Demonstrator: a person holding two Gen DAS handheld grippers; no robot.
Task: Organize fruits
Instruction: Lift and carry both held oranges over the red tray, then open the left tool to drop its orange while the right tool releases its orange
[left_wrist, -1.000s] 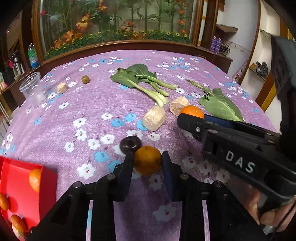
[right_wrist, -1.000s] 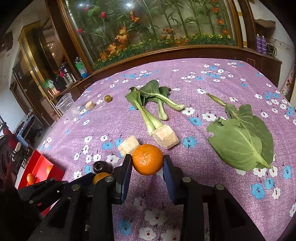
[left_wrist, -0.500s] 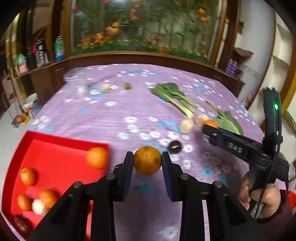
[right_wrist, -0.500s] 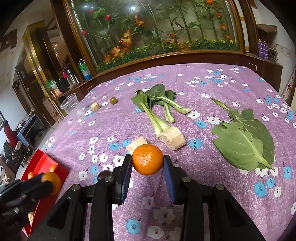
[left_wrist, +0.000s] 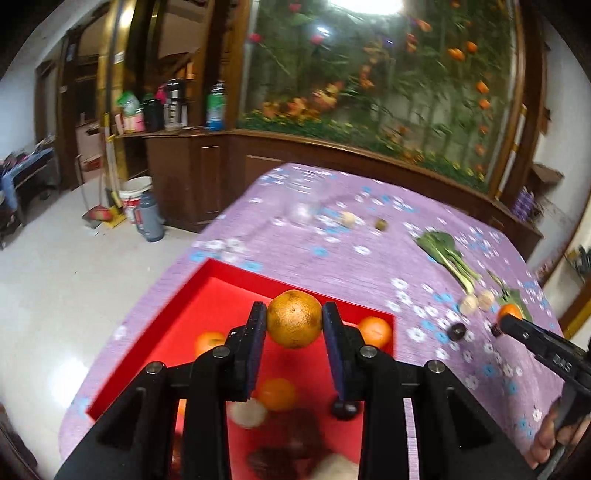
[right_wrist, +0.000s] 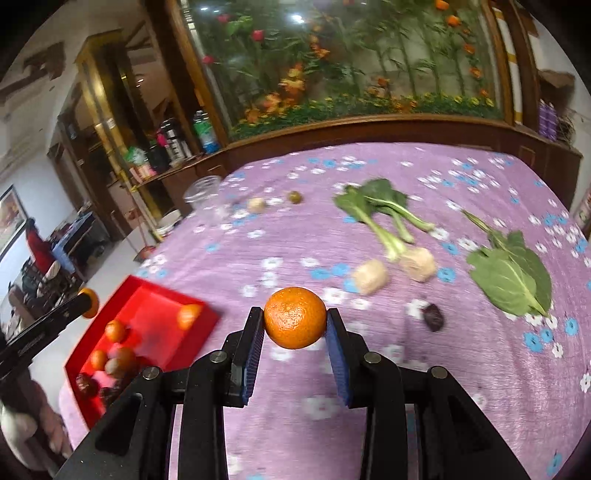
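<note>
My left gripper (left_wrist: 294, 325) is shut on a dull orange (left_wrist: 294, 319) and holds it above the red tray (left_wrist: 207, 291), which holds several oranges and dark fruits. My right gripper (right_wrist: 295, 319) is shut on a bright orange (right_wrist: 295, 317) and holds it above the purple cloth, to the right of the red tray (right_wrist: 147, 295). A dark plum (right_wrist: 433, 316) lies on the cloth to its right. The left gripper with its orange (right_wrist: 88, 301) shows at the left edge of the right wrist view.
Bok choy (right_wrist: 384, 214), a green leaf (right_wrist: 511, 273), two pale root chunks (right_wrist: 369, 276), a small green fruit (right_wrist: 294, 196), a pale ball (right_wrist: 256, 204) and a clear cup (right_wrist: 201, 190) lie on the flowered cloth. The table's left edge drops to the floor.
My left gripper has swung left with its orange, from above the cloth to above the red tray. My right gripper has lifted and turned left with its orange.
</note>
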